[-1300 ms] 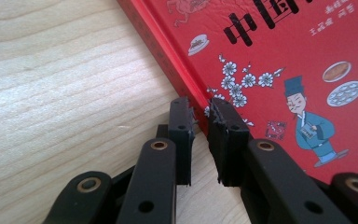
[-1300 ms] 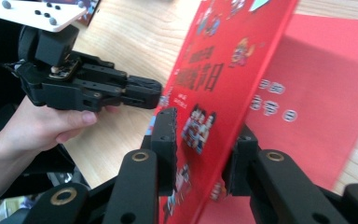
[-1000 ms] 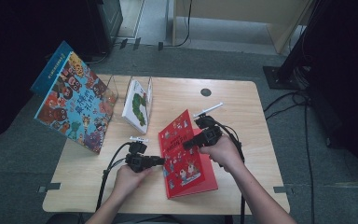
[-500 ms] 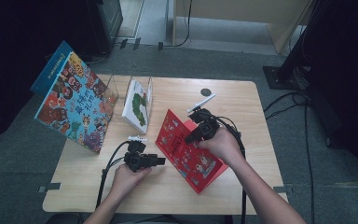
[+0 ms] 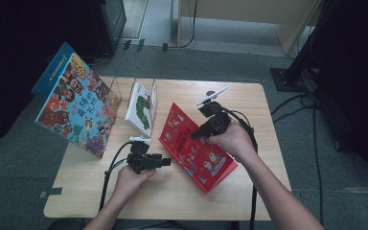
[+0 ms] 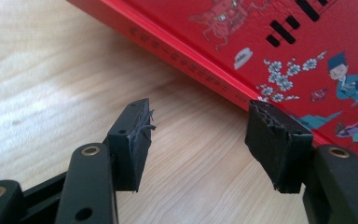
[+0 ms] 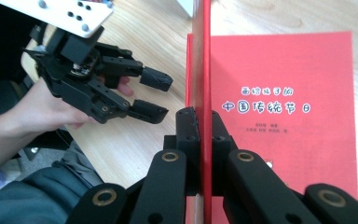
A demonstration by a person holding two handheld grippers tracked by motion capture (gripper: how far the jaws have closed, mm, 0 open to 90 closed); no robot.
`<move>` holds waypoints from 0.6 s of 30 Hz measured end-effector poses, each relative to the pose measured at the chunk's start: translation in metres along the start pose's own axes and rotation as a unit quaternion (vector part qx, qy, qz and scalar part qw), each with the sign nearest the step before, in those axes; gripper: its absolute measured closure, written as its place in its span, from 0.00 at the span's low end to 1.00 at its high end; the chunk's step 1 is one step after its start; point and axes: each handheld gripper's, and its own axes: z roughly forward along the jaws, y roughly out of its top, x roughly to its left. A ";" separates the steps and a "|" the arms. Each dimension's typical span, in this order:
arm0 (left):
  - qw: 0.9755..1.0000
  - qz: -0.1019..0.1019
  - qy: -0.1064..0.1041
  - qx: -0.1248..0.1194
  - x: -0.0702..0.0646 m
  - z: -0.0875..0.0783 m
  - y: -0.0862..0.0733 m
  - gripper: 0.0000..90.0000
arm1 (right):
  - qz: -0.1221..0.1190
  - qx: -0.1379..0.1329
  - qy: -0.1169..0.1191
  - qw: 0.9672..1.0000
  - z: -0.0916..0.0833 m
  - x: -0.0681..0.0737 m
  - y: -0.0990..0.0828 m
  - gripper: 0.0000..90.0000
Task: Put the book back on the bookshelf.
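A red picture book (image 5: 194, 146) lies on the wooden table (image 5: 254, 103). My right gripper (image 5: 196, 135) is shut on the book's front cover (image 7: 206, 60) and holds it raised on edge. The red title page (image 7: 279, 107) lies flat beneath it. My left gripper (image 5: 166, 162) rests low on the table just left of the book, pointing at its spine (image 6: 186, 65). Its jaws have just been opening and nothing is between them. The left gripper (image 7: 154, 95) is also in the right gripper view, with a hand behind it.
A large colourful book (image 5: 76, 108) leans in a clear stand at the table's left edge. Next to it a white book with a green caterpillar (image 5: 141, 108) stands upright. Cables (image 5: 111, 167) trail from both grippers toward the near edge.
The right gripper has risen with the front cover, which lay flat before and now stands tilted up. The left gripper's jaws have spread apart while that hand stayed in place.
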 end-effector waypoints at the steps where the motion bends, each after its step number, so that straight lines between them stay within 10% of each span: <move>1: 1.000 -0.001 -0.003 -0.003 -0.001 0.000 0.002 0.45 | -0.003 -0.002 0.002 1.000 -0.002 0.000 0.000 0.99; 13: 0.999 -0.005 -0.029 -0.019 -0.005 0.001 0.022 0.35 | -0.002 -0.046 0.045 0.998 -0.007 -0.003 -0.005 0.98; 18: 0.996 -0.016 -0.079 -0.033 -0.001 -0.003 0.029 0.23 | -0.008 -0.085 0.082 0.993 -0.009 -0.011 -0.019 0.98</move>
